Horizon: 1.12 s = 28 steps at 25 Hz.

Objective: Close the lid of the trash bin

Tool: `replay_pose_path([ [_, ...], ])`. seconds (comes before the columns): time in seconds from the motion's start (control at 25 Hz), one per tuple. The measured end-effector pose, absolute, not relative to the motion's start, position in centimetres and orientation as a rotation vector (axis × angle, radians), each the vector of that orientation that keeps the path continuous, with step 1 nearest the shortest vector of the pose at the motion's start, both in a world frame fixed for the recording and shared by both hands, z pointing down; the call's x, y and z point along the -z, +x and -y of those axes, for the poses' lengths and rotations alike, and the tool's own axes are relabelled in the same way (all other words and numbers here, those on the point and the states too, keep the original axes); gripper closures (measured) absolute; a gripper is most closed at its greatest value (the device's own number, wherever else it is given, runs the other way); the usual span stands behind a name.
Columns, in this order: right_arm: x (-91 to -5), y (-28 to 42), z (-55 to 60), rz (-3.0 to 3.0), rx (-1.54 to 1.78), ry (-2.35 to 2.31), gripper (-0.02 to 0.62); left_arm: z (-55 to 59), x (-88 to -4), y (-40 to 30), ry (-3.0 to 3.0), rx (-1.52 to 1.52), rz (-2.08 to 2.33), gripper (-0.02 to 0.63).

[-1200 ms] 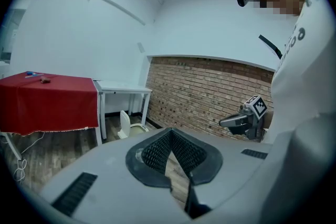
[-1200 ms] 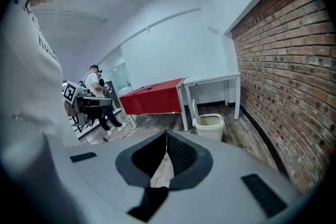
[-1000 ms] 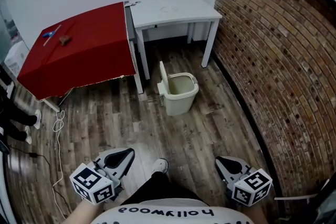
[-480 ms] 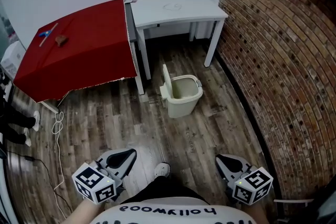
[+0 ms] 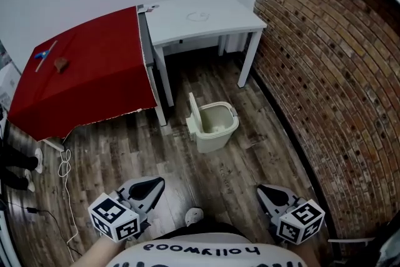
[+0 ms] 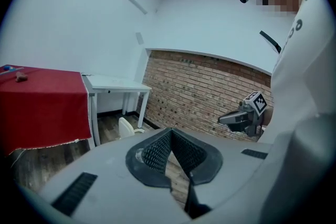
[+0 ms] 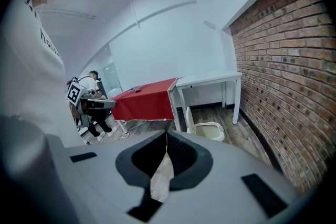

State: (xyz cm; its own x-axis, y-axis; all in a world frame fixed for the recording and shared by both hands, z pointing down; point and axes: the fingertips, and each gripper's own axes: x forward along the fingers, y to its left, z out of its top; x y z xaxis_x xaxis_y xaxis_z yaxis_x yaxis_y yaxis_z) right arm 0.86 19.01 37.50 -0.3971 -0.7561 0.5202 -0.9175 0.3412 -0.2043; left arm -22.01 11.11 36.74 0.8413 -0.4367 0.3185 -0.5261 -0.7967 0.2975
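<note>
Head view: the trash bin stands open on the wooden floor, with both tongs low and well apart from it.
The bin's lid stands upright at its left rim. The bin sits near the white table and the red-covered table, with the brick wall off to the right. The left tongs and right tongs are each pressed together at the tips, with nothing between them.
</note>
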Motion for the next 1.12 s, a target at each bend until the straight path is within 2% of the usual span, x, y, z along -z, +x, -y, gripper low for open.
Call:
replay_pose_path([
  [0.32,-37.3,0.8,-14.0,2.276,-0.654,1.525,0.584,-5.8,-37.1,-21.2,2.668,-0.329,0.670,0.600],
  [1.12,-38.6,1.2,-10.5,2.247,-0.695,1.548,0.584,-0.7,-37.9,-19.7,2.680,-0.329,0.623,0.600],
])
